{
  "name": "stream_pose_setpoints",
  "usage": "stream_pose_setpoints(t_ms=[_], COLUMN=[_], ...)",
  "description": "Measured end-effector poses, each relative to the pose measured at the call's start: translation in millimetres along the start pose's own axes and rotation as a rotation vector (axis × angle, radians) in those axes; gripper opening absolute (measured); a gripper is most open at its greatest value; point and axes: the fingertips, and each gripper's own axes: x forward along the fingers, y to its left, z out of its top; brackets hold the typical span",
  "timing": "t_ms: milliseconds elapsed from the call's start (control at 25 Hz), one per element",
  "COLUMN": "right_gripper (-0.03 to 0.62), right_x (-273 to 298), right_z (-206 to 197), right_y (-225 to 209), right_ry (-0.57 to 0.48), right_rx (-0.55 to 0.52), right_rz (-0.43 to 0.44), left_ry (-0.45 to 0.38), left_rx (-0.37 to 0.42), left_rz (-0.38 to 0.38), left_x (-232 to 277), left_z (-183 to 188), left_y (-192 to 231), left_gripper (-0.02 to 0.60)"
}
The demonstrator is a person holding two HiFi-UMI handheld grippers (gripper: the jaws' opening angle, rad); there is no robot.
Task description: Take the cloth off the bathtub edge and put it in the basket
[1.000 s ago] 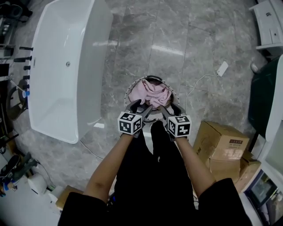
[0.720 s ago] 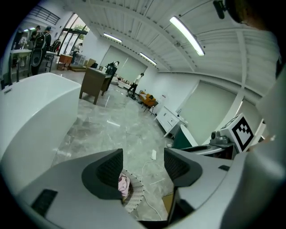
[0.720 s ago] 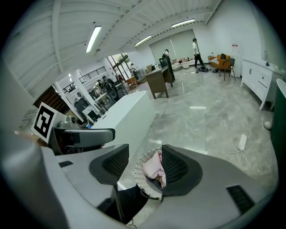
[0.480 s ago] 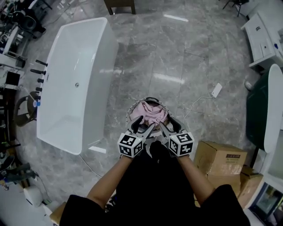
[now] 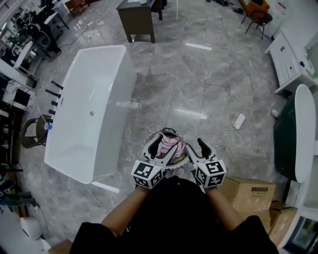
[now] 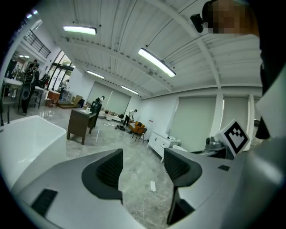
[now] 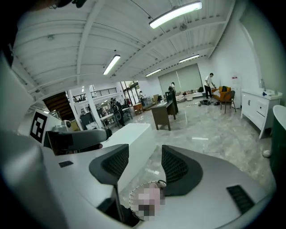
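The pink cloth [image 5: 172, 140] lies bunched inside the round white wire basket [image 5: 147, 143] on the floor, right in front of the person. In the head view my left gripper [image 5: 164, 146] is held over the basket's near rim and my right gripper [image 5: 195, 147] just to its right. Both are open and hold nothing. The white bathtub [image 5: 89, 109] stands to the left with nothing on its edge. The left gripper view shows the left gripper [image 6: 143, 167] with only the room between its jaws. Below the right gripper [image 7: 145, 163] the basket [image 7: 134, 197] shows, with the bathtub [image 7: 129, 143] behind it.
Cardboard boxes [image 5: 248, 191] sit close on the right. A white power strip [image 5: 239, 120] with a cable lies on the grey marble floor. A dark desk [image 5: 139, 15] stands beyond the tub, a dark green tub [image 5: 288, 139] at far right, and black taps [image 5: 52, 96] along the tub's left side.
Both grippers have come up and back from the basket, jaws still open. The head view has widened and tilted up, showing more of the room. The cloth stays in the basket.
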Motion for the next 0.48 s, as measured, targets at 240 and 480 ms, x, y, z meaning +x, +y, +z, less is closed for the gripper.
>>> stream_pose_setpoints(t_ms=[240, 480], right_gripper=[0.225, 0.192], right_x=[-33, -54], right_z=[28, 50], right_y=[14, 14], right_ry=[-0.082, -0.155], right_rx=[-0.027, -0.045], right_rz=[0.008, -0.007], left_ry=[-0.027, -0.024], left_rx=[0.058, 0.028], left_rz=[-0.014, -0.046], left_x=[-7, -8], left_z=[18, 35], left_y=[-22, -38], left_gripper=[0.282, 0.149])
